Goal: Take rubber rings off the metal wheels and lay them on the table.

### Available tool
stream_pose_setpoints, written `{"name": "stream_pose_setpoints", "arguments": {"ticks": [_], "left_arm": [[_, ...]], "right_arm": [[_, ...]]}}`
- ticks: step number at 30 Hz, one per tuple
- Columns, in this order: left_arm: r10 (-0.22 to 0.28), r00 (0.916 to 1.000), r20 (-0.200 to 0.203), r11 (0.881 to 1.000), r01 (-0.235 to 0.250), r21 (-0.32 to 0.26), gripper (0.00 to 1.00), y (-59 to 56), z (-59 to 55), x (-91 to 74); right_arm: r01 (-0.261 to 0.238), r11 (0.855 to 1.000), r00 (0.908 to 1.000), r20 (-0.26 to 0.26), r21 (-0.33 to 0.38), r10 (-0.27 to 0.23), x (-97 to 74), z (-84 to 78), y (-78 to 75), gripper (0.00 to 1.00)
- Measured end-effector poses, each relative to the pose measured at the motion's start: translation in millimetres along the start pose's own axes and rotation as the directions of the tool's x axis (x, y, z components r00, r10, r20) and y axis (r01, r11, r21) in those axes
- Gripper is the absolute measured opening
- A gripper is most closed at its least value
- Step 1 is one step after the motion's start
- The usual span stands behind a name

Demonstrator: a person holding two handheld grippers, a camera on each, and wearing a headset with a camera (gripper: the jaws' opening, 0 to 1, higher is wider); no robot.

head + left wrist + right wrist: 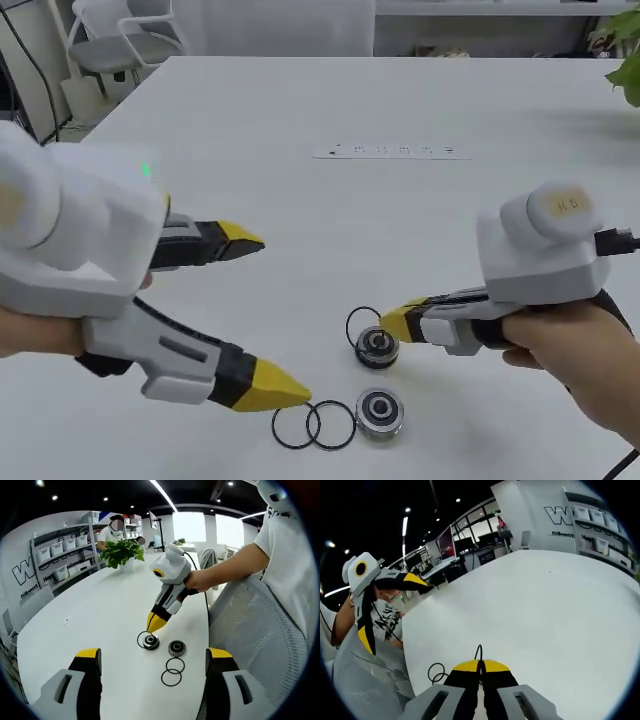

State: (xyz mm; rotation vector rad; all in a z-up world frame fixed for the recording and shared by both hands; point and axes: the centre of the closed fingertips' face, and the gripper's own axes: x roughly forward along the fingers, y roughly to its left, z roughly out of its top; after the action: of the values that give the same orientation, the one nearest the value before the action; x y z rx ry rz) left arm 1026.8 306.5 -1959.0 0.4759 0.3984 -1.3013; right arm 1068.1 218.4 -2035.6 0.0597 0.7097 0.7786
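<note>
Progress stood partway: two loose rubber rings (pixel 314 426) lay overlapping on the table (pixel 400 220) beside the nearer wheel (pixel 380 411). The right gripper (pixel 398 322) had its jaws pinched together on a third ring (pixel 350 320), half lifted off the farther wheel (pixel 377 346). The left gripper (pixel 262 315) hung empty, jaws wide apart. Whether more rings remained was unclear

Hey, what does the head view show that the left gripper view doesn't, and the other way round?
Head view: the hand holding the left gripper. Left gripper view: storage shelves and a mesh chair back. Both: two metal wheels, two loose rubber rings beside them on the table, and the right gripper shut on a third ring.
</note>
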Motion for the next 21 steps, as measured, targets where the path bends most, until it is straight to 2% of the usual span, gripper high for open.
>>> {"name": "stream_pose_setpoints", "arguments": {"ticks": [6,12,21], "left_arm": [[0.062,0.9979,-0.020,0.997,-0.063,-0.047,0.85,1.9,-18.8,-18.2],[0.096,0.9952,-0.020,0.990,-0.098,-0.102,0.86,-4.7,-35.6,-31.4],[0.096,0.9944,-0.043,0.977,-0.103,-0.188,0.86,-22.6,-63.7,-29.5]], "right_arm": [[-0.030,1.000,0.9992,0.025,0.002,0.030,-0.5,7.6,11.4,0.00],[-0.058,0.998,0.9978,0.032,-0.013,0.059,1.0,11.1,22.7,0.00],[-0.112,0.993,0.9925,0.045,-0.027,0.114,2.6,17.7,44.5,0.00]]}}
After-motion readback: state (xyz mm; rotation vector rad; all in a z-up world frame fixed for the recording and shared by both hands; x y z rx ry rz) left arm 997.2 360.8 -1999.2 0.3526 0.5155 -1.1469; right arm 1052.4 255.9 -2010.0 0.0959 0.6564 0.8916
